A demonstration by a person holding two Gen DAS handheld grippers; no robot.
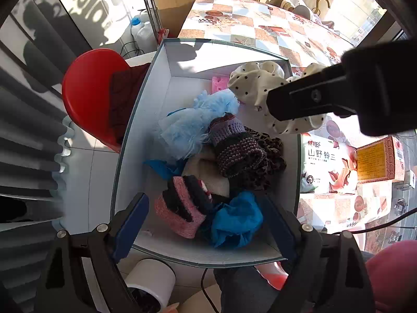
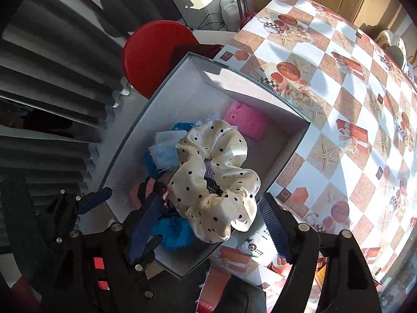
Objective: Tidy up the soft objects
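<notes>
A white open box (image 1: 146, 104) (image 2: 260, 88) at the table's edge holds soft things: light blue fluffy cloth (image 1: 187, 125), purple knitted piece (image 1: 234, 146), pink and black knit (image 1: 182, 208), blue cloth (image 1: 234, 221) and a pink sponge (image 2: 247, 120). A cream polka-dot scrunchie (image 2: 213, 182) (image 1: 252, 86) hangs above the box between the wide-apart fingers of my right gripper (image 2: 208, 221); whether a finger touches it is unclear. My left gripper (image 1: 206, 229) is open and empty over the box's near end.
A red stool (image 1: 91, 91) stands left of the box. The table carries a checked patterned cloth (image 2: 338, 104). A tissue pack (image 1: 328, 167) and an orange box (image 1: 375, 159) lie right of the box. A white roll (image 1: 153, 281) sits below.
</notes>
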